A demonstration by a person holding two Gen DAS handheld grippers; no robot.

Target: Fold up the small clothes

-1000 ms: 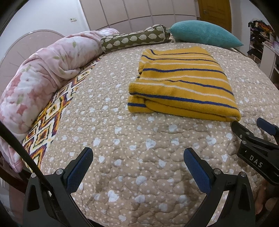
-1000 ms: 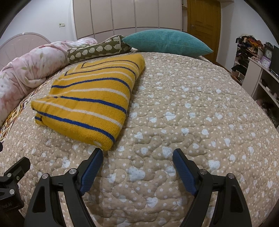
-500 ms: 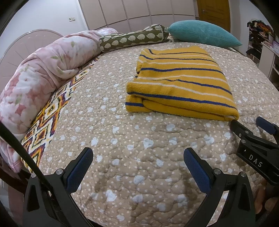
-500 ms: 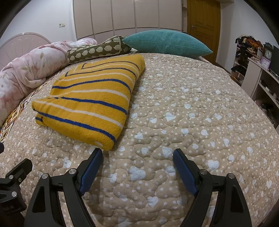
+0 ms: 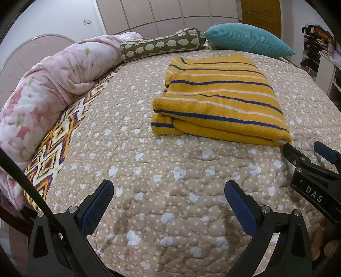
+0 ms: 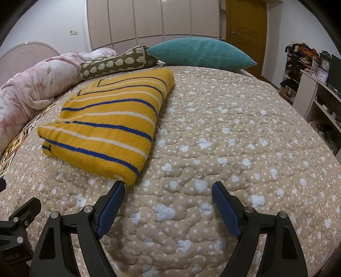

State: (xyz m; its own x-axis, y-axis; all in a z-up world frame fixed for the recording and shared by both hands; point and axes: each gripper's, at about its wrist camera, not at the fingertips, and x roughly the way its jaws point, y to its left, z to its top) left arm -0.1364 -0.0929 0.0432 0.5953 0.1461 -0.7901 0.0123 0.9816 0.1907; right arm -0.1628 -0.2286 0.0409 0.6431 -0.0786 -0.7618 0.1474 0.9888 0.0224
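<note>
Striped yellow sweater [image 6: 106,123] sits folded on the quilted bedspread [image 6: 234,138], long axis running away toward the pillows. Right gripper [image 6: 168,207] is nearer, just beside its near corner; left gripper [image 5: 168,206] hangs back. Both spread wide, holding nothing.

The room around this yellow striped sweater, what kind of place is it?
Almost certainly a home bedroom. The folded sweater lies on a bed with a quilted heart-print bedspread, a teal pillow and rolled pink comforter sit near a curved headboard, and wardrobe doors line the far wall.
</note>
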